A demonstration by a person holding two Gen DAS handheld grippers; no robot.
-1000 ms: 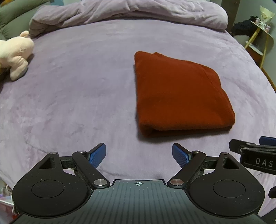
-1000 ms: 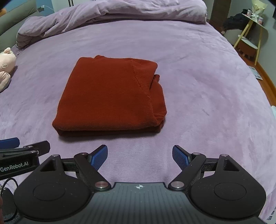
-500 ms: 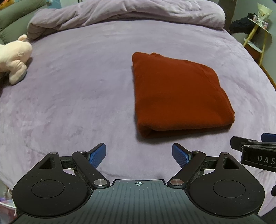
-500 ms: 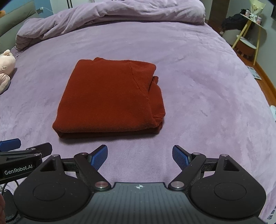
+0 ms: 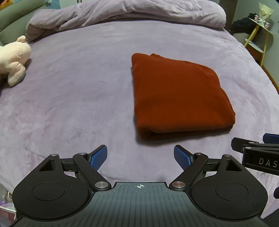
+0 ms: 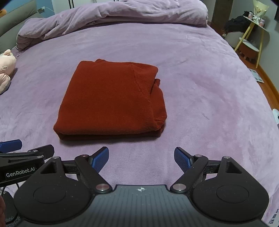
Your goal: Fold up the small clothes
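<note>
A rust-red knit garment (image 5: 177, 94) lies folded into a neat rectangle on the purple bed; it also shows in the right wrist view (image 6: 111, 101), with a sleeve edge bunched at its right side. My left gripper (image 5: 140, 156) is open and empty, held above the bed in front of the garment's near-left corner. My right gripper (image 6: 141, 157) is open and empty, in front of the garment's near edge. Neither gripper touches the cloth. The right gripper's tips show at the edge of the left wrist view (image 5: 252, 145), and the left gripper's tips in the right wrist view (image 6: 21, 148).
A pink plush toy (image 5: 14, 57) lies at the bed's left side. A rumpled purple duvet (image 5: 132, 12) is piled along the far end. A small yellow-legged side table (image 6: 251, 40) stands on the floor past the bed's right edge.
Both grippers have pulled back slightly from the folded garment, which now sits a little farther away. The garment itself has not moved.
</note>
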